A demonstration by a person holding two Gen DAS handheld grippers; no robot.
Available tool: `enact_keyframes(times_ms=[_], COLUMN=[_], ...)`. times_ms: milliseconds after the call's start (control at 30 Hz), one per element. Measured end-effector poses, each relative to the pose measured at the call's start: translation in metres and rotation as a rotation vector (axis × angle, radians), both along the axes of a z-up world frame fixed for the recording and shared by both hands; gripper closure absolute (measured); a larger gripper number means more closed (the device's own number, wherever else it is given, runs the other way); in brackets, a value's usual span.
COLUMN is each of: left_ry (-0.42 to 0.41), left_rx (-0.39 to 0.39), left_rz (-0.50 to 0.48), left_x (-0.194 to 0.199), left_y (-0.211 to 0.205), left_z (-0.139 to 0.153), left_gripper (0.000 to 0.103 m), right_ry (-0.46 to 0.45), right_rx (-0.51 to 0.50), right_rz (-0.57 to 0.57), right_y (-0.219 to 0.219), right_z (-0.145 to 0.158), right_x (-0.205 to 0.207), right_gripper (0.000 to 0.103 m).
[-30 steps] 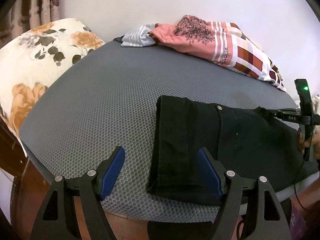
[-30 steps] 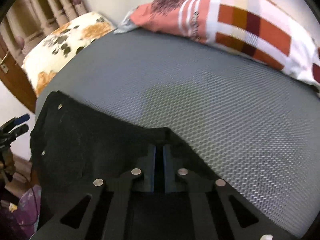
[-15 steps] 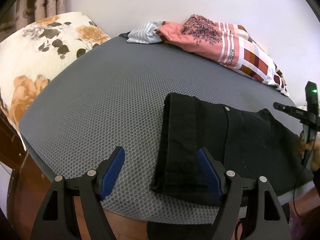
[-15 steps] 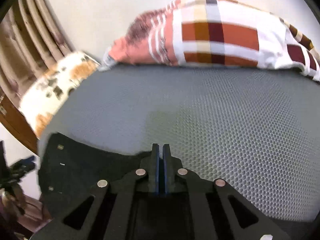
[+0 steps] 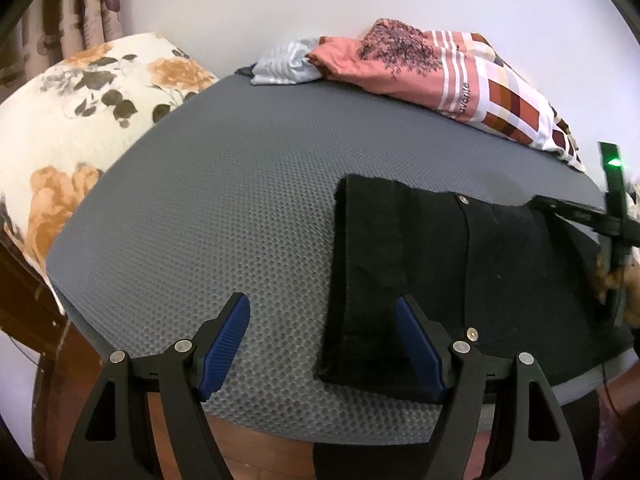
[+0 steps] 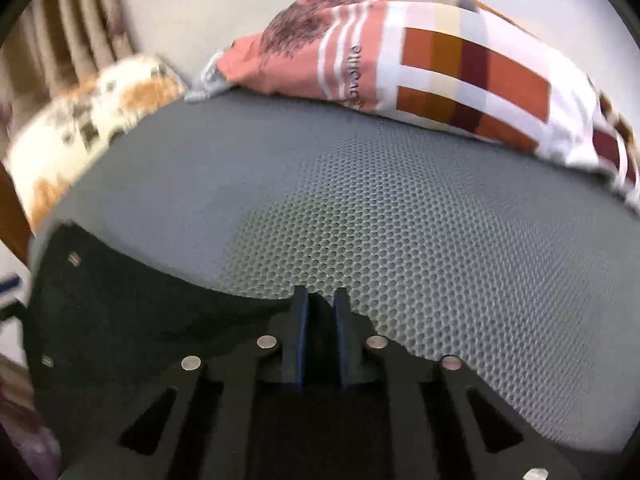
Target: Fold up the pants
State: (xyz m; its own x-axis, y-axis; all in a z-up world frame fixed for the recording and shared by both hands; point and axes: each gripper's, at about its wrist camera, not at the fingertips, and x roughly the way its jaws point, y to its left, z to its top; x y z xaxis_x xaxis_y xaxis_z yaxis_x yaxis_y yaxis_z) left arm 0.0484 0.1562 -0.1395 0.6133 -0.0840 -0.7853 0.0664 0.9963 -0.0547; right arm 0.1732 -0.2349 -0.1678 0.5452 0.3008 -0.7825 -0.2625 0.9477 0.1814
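White wall (image 5: 248, 8) backs a bed (image 5: 224, 184) covered in grey honeycomb mesh, and on its near right part lie the black pants (image 5: 460, 280), folded into a flat, roughly rectangular block with metal studs showing along one seam. Its left edge is a neat straight fold; its right side runs toward the mattress edge.

Over the near left corner of that block hangs the left tool (image 5: 324, 344), its blue-padded jaws standing wide apart. One pad is above bare mesh, the other above the black cloth, and neither presses on anything.

At the far right corner of the pants sits the right tool (image 6: 322, 312), seen also from the left camera as a black bar with a green light (image 5: 614, 162) at the frame's right edge. Its jaws are just opening, a narrow gap between the pads. A point of black fabric rises into that gap, but the pads do not seem to be pinching it. A hand (image 5: 616, 280) shows partly behind this tool, blurred.

Farther out, a pink and checked cloth pile (image 5: 452, 72) lies along the wall side of the bed, with a pale striped garment (image 5: 284, 66) beside it. A floral pillow (image 5: 72, 120) rests off the left edge, and curtains (image 5: 60, 4) hang in the corner behind it.
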Motion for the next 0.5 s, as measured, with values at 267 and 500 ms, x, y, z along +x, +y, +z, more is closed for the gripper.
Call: enact_keyframes(times_ms=[267,500], left_ry=[-0.003,0.064], left_rx=[-0.066,0.111], left_rz=[0.072,0.024], left_x=[0.002,0.005], left_y=[0.028,0.009], left_z=[0.008,-0.017], left_gripper=[0.028,0.028], right_ry=[-0.015,0.124], right_rx=[0.271,0.071], right_rz=[0.039,0.236], right_y=[-0.019,0.056], right_z=[0.052,0.002], right_x=[-0.084,-0.167], right_gripper=[0.057,0.054])
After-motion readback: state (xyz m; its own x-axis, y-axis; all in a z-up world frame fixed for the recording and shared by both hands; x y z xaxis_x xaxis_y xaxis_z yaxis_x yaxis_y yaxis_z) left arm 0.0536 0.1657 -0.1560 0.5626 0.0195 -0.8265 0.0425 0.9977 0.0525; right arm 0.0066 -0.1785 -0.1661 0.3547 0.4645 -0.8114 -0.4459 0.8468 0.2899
